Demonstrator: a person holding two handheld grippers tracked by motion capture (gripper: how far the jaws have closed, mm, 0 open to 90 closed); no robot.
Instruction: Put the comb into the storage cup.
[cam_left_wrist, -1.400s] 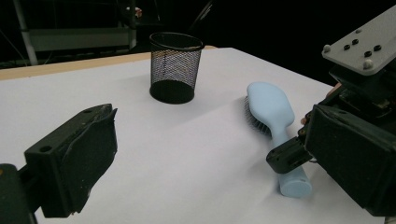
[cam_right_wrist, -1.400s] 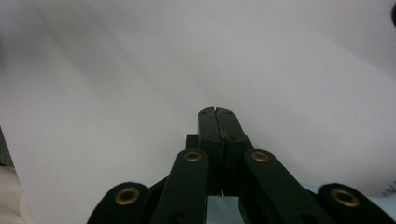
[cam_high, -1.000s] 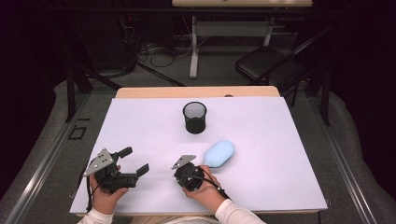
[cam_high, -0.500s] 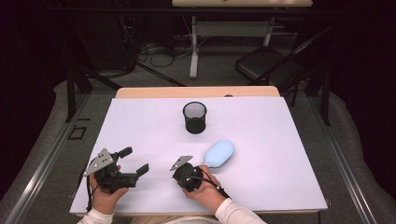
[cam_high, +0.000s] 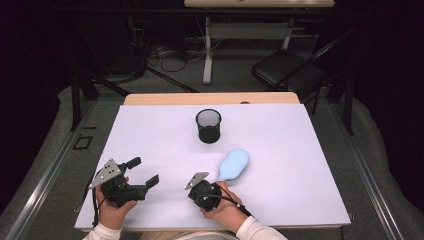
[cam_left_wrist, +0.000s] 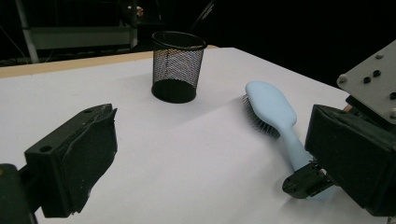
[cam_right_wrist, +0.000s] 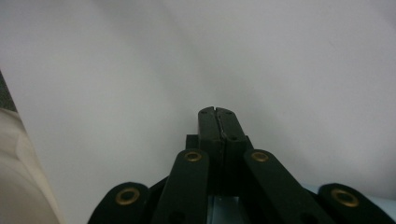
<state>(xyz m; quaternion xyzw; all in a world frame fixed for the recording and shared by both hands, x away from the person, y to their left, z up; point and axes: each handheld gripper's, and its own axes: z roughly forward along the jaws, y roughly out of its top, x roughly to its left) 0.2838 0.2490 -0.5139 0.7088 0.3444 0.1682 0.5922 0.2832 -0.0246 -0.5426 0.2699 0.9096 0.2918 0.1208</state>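
A light-blue hairbrush (cam_high: 234, 164) lies bristles down on the white table, its handle pointing at the near edge; it also lies in the left gripper view (cam_left_wrist: 273, 109). Behind it stands a black mesh cup (cam_high: 208, 126), upright and empty (cam_left_wrist: 177, 65). My right gripper (cam_right_wrist: 217, 113) is shut, jaws pressed together with nothing between them. Its tips (cam_left_wrist: 306, 181) sit at the end of the brush handle, and pale blue shows under its linkage. My left gripper (cam_high: 144, 171) rests near the front left with its jaws wide open (cam_left_wrist: 210, 140), aimed at the cup and brush.
The white table sheet (cam_high: 300, 150) reaches a wooden strip (cam_high: 210, 98) at the back. Beyond the table are a black chair (cam_high: 285, 72), a table leg and loose cables on the floor. A sleeve cuff (cam_right_wrist: 18, 177) edges the right gripper view.
My right gripper has slid slightly toward the near edge. The left gripper, brush and cup have not moved.
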